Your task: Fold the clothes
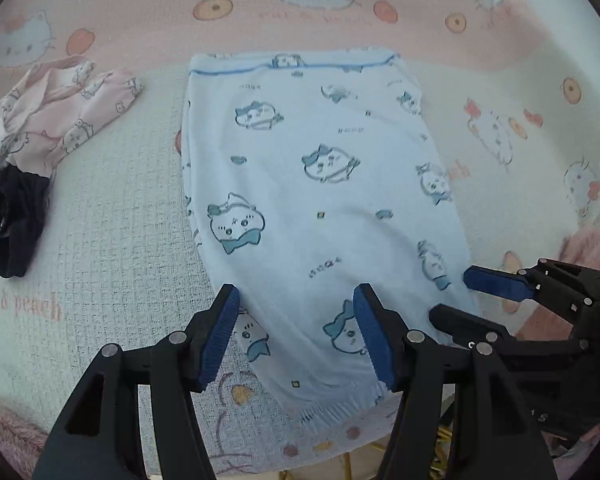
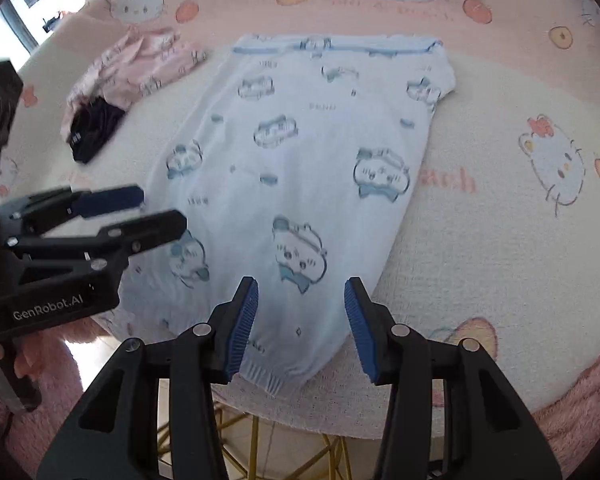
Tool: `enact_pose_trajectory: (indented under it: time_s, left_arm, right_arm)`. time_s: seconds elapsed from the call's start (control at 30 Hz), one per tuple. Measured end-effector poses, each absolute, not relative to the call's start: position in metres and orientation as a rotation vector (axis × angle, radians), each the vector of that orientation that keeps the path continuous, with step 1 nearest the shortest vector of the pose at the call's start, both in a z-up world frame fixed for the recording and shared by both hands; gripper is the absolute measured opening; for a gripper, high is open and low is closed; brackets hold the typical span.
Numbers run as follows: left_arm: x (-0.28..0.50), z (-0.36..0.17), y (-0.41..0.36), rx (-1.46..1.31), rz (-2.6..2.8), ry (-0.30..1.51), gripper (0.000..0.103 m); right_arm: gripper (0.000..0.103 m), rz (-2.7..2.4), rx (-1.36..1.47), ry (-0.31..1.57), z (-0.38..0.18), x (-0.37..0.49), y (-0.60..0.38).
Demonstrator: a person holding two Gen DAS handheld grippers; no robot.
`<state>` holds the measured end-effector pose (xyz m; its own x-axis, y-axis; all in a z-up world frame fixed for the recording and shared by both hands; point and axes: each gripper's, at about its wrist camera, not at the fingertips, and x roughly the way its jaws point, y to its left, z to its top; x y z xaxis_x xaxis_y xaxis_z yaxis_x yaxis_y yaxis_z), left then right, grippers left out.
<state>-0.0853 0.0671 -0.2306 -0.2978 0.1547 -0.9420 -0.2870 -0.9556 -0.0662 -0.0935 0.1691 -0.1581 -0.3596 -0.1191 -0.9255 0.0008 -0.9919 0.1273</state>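
Note:
Light blue trousers (image 1: 312,200) with a cartoon print lie folded lengthwise on the pink blanket, waistband at the far end, ribbed cuffs at the near edge; they also show in the right wrist view (image 2: 300,168). My left gripper (image 1: 296,332) is open and empty just above the cuff end. My right gripper (image 2: 300,320) is open and empty over the cuff (image 2: 276,376). The right gripper shows at the right of the left wrist view (image 1: 456,296), beside the trousers' right edge. The left gripper shows at the left of the right wrist view (image 2: 160,210).
A crumpled pink printed garment (image 1: 56,116) and a dark navy garment (image 1: 12,224) lie at the far left; both show in the right wrist view (image 2: 140,64) (image 2: 94,128). The blanket's near edge (image 2: 300,412) overhangs gold table legs (image 2: 256,440).

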Motion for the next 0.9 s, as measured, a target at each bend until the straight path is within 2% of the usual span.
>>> enact_pose_trajectory:
  time_s: [0.07,0.13,0.17,0.33,0.43,0.57,0.7,0.8,0.9]
  left_arm:
    - [-0.088,-0.248,0.074,-1.720,2.301,0.261,0.064]
    - [-0.080,-0.246,0.065,-1.769,2.321,0.320,0.080]
    - [-0.079,-0.242,0.058,-1.792,2.340,0.302,0.081]
    - [-0.080,-0.220,0.050,-1.680,2.404,0.213,0.081]
    - [-0.084,-0.216,0.046,-1.646,2.383,0.127,0.081]
    - [-0.086,-0.218,0.025,-1.741,2.366,0.073,0.081]
    - [-0.089,-0.220,0.004,-1.836,2.345,0.018,0.081]
    - [-0.113,-0.199,-0.002,-1.724,2.370,-0.021,0.081]
    - [-0.148,-0.189,-0.007,-1.636,2.392,-0.062,0.081]
  right_arm:
    - [0.046,-2.489,1.791,-0.089,-0.163,-0.087,0.164]
    - [0.046,-2.435,1.838,-0.068,-0.160,-0.082,0.165]
    - [0.047,-2.424,1.847,-0.113,-0.159,-0.080,0.170]
    - [0.049,-2.459,1.791,-0.301,-0.145,-0.078,0.193]
    - [0.049,-2.515,1.752,-0.288,-0.138,-0.089,0.195]
    - [0.049,-2.476,1.902,-0.191,-0.156,-0.087,0.195]
    - [0.049,-2.436,1.940,-0.245,-0.144,-0.076,0.204]
    - [0.049,-2.463,1.906,-0.307,-0.125,-0.081,0.212]
    - [0.049,-2.507,1.834,-0.277,-0.106,-0.107,0.216]
